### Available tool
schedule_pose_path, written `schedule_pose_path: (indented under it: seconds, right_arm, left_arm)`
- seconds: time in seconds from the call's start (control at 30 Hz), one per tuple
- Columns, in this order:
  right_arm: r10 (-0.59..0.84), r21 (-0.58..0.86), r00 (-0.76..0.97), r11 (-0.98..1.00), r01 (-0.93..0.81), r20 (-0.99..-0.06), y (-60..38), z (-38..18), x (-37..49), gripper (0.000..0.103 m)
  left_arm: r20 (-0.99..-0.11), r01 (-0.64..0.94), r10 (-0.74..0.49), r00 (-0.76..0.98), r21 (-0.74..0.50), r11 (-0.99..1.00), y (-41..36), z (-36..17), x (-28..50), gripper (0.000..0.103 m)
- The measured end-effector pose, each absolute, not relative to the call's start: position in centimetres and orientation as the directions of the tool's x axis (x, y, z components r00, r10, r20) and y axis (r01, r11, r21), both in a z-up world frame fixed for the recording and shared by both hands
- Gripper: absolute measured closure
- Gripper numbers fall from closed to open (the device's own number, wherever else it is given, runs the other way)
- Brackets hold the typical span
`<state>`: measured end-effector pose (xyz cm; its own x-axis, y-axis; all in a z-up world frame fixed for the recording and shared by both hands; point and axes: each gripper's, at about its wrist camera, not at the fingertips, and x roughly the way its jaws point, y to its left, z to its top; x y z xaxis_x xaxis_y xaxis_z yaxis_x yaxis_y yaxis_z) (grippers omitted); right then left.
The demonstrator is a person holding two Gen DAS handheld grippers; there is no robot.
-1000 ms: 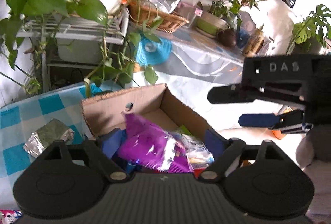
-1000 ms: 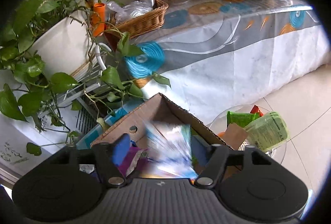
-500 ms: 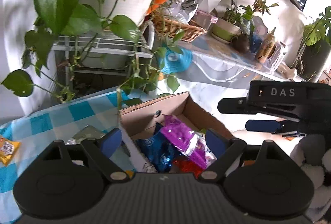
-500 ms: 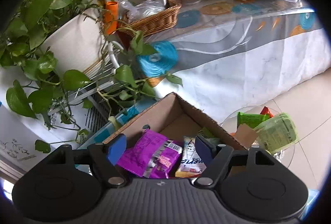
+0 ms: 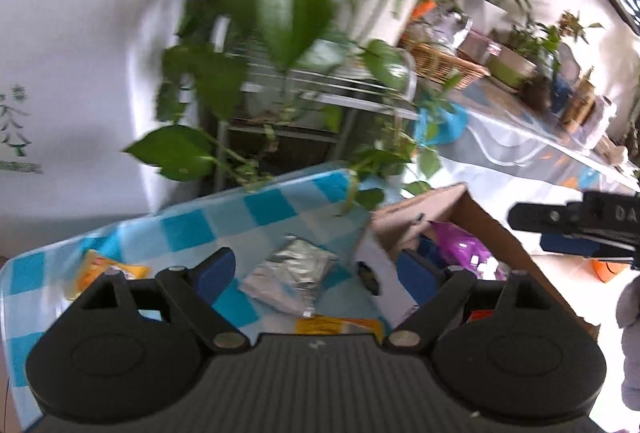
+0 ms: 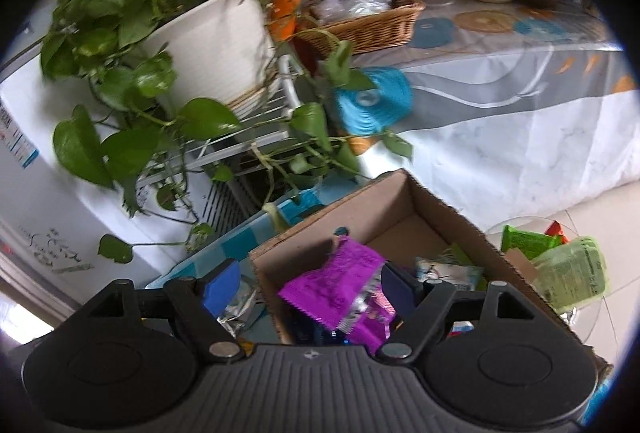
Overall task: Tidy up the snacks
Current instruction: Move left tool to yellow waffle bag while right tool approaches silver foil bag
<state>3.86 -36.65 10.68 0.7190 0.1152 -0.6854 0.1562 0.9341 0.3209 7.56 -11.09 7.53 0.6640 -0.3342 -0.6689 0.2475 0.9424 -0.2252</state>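
Note:
A cardboard box [image 5: 486, 221] [image 6: 404, 197] sits on the blue checked table [image 5: 200, 229] and holds a purple snack packet [image 6: 340, 285] [image 5: 460, 245] and other packets. A silver foil packet [image 5: 292, 275] lies on the table left of the box, between my left gripper's open fingers. A yellow packet [image 5: 100, 269] lies farther left and another [image 5: 340, 325] sits by the gripper body. My left gripper [image 5: 316, 271] is open and empty above the table. My right gripper [image 6: 310, 283] is open and empty over the box's left wall; it also shows at the right of the left wrist view [image 5: 568, 229].
A trailing plant [image 6: 132, 13] in a white pot on a wire rack hangs over the table's far edge. A long clothed table [image 6: 520, 73] with a wicker basket [image 6: 368, 21] stands behind. A glass side table with green packets [image 6: 560, 261] is right of the box.
My left gripper has swung left from over the box to over the table by the silver packet. A packet dropped from my right gripper into the box, and that gripper shifted slightly left.

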Motion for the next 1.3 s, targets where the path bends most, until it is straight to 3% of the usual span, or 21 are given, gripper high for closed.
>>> schedule_pose_path:
  seconds: [0.63, 0.93, 1.3]
  right_arm:
    - [0.255, 0.329, 0.709, 0.944, -0.034, -0.657, -30.3, 9.8, 5.7, 0.02]
    - [0.29, 0.274, 0.676, 0.952, -0.134, -0.678, -26.6, 7.5, 7.3, 0.021]
    - [0.272, 0.155, 0.664, 0.96, -0.231, -0.696, -23.3, 3.7, 10.9, 0.021]
  left_arm:
    - [-0.738, -0.098, -0.062, 0.672, -0.172, 0.98, 1.5, 3.2, 12.0, 0.015]
    - [-0.795, -0.174, -0.011, 0.606, -0.146, 0.974, 3.1, -0.8, 14.7, 0.015]
    - [-0.805, -0.194, 0.005, 0.593, -0.137, 0.971, 2.8, -3.1, 16.9, 0.015]
